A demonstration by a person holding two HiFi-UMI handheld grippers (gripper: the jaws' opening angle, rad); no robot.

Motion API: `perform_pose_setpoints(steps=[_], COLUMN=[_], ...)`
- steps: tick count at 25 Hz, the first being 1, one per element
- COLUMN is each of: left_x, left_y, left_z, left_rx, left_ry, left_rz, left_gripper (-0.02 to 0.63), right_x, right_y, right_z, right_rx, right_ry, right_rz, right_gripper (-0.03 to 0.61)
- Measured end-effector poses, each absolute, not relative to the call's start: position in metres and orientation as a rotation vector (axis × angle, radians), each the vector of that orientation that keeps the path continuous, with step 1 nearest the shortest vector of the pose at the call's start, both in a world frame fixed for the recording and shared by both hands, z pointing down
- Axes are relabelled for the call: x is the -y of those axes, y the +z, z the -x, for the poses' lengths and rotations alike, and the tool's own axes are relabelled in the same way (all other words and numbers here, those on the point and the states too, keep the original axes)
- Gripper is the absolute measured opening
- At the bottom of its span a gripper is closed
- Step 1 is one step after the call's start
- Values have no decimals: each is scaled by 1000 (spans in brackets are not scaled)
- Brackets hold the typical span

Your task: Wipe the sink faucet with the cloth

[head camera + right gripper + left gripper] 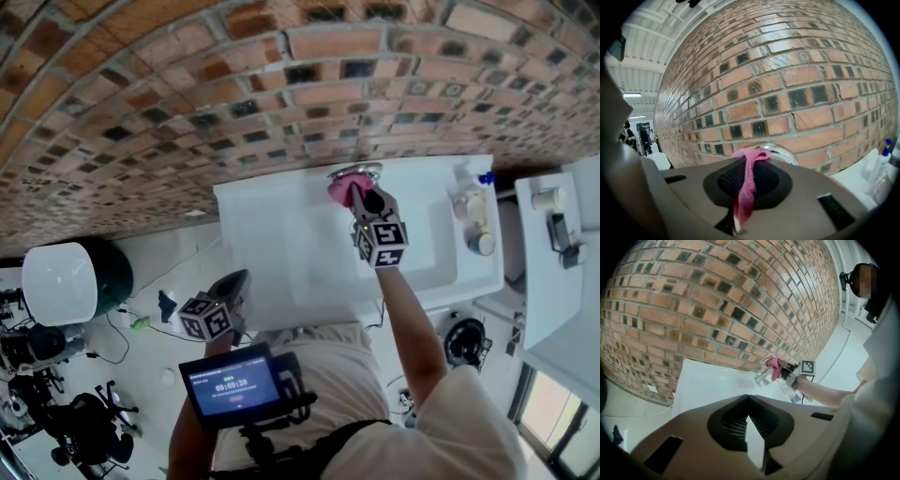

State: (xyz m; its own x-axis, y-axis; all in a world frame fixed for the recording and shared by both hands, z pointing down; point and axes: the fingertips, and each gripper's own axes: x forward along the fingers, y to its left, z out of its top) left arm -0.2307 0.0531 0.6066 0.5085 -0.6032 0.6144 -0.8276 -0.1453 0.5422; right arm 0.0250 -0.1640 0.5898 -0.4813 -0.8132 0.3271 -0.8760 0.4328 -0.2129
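Against a brick wall (187,84), a pink cloth (338,190) is pinched in the right gripper (360,200) and pressed to the faucet (354,172) at the sink's (281,244) twelve o'clock for wiping, while the left gripper (747,398), closed and empty, is held clear at seven o'clock.

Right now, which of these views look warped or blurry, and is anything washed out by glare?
Head view: the brick wall bows into an arc, and the white sink is nearly blown out. Left gripper view: heavy fisheye, black corners. Right gripper view: bricks sharp, but the pink cloth in the jaws is blurred up close.
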Motion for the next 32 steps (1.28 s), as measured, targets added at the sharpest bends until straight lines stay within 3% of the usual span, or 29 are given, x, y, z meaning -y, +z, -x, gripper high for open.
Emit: perform_pose_setpoints(steps=[8, 20, 32], left_x=[-55, -51, -44], left_y=[609, 602, 599], left_z=[228, 227, 237], left_rx=[1177, 1180, 1158], left_ry=[319, 299, 310], left_rz=[-1849, -1865, -1874], left_gripper=[-3, -3, -3], right_x=[182, 197, 203], right_y=[609, 647, 675], right_z=[-54, -75, -72], right_rx=[2428, 2208, 1946], right_ry=[577, 961, 919], right_rz=[-1564, -1845, -1994], right_gripper=[39, 38, 40])
